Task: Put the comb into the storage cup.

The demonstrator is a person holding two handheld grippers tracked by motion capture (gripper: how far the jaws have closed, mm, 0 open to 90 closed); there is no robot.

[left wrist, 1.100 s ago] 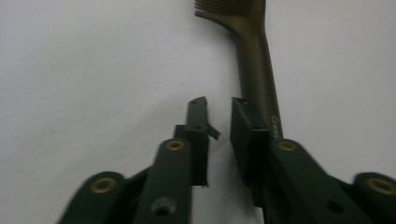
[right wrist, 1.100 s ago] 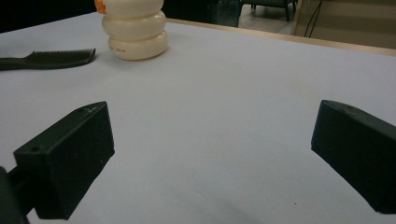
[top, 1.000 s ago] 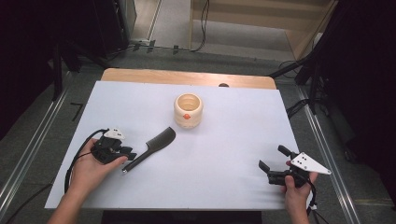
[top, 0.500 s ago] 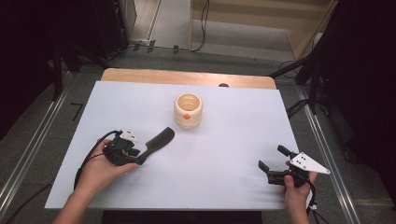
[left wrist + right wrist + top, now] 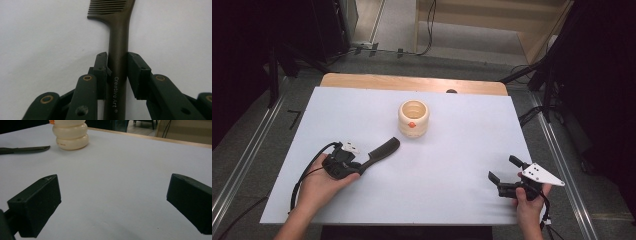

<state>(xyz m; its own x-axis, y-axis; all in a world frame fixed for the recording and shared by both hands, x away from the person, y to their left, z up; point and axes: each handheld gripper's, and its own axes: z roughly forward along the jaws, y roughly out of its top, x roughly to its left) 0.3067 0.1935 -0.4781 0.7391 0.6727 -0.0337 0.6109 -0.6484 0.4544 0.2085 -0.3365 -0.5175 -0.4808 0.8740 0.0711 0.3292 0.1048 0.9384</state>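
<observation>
From the high view I see my left claw point(image 5: 362, 167) gripping the comb point(image 5: 379, 152) by its handle, down and left of the cream pot point(image 5: 413, 118) on the desk point(image 5: 462, 150); half a second back the comb sat slightly farther left. In the left gripper view both jaws press the handle squarely; I should lift level, slowly. In the right gripper view my right claw point(image 5: 110, 202) gapes, released, facing the pot.

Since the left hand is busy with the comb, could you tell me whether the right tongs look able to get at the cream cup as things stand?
Probably yes. The right tongs are open and hold nothing, and bare white table lies between them and the cream cup. The comb lies off to the left, out of that path.
</observation>
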